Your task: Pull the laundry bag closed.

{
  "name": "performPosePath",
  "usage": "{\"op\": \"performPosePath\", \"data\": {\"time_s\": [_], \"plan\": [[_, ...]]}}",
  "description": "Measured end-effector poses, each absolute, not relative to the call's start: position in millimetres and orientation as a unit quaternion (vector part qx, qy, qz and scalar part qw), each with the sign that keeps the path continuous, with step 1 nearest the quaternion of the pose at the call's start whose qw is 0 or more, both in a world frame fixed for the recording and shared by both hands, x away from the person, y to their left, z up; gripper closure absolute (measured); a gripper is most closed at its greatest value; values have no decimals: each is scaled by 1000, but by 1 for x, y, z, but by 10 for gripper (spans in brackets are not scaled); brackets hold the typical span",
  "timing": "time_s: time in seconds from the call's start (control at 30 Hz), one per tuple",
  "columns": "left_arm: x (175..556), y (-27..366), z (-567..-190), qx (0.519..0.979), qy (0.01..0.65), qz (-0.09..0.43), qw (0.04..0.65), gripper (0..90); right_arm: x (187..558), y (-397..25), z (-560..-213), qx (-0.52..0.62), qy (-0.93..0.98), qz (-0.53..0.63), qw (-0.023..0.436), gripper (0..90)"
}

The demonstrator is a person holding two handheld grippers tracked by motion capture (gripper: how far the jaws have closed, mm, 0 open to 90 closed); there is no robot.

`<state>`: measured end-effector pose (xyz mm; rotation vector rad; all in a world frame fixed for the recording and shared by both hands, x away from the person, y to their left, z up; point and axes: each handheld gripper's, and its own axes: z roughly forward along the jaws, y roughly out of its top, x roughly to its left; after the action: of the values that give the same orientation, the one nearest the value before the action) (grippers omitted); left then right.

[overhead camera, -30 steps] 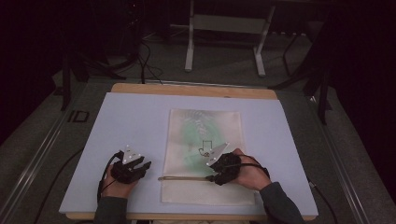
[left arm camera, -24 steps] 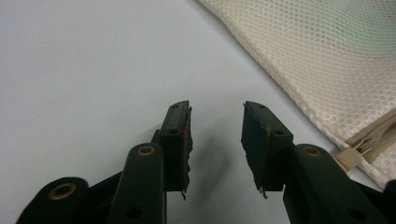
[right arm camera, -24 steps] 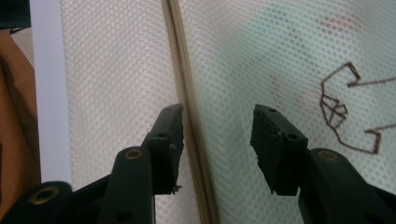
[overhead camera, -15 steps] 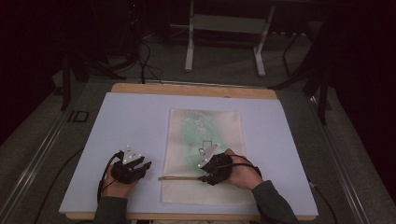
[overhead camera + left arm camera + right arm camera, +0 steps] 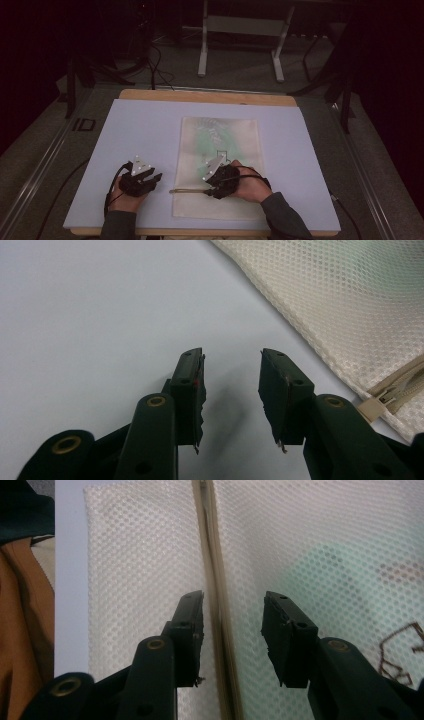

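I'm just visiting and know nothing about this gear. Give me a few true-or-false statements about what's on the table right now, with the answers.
1. A cream mesh bag lies flat on the table. True.
2. The left gripper is clamped on the bag's corner. False: its jaws stand open over bare table, with the bag off to one side.
3. The right gripper has its jaws open, and the bag's zipper runs between them. True.
4. The bag is plainly empty. False: something green shows through the mesh.
5. Both grippers sit over the bag. False: in the high view the left one rests on the table beside the bag; the right one is over it.
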<state>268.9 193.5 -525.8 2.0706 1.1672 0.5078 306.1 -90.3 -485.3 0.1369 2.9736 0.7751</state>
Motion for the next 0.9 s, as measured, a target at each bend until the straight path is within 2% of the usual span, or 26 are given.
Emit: {"op": "performPosePath", "data": {"time_s": [0.9], "plan": [[269,193,-526,802,446,194,347,613,303,-60,-491,20,966,258,19,590]]}}
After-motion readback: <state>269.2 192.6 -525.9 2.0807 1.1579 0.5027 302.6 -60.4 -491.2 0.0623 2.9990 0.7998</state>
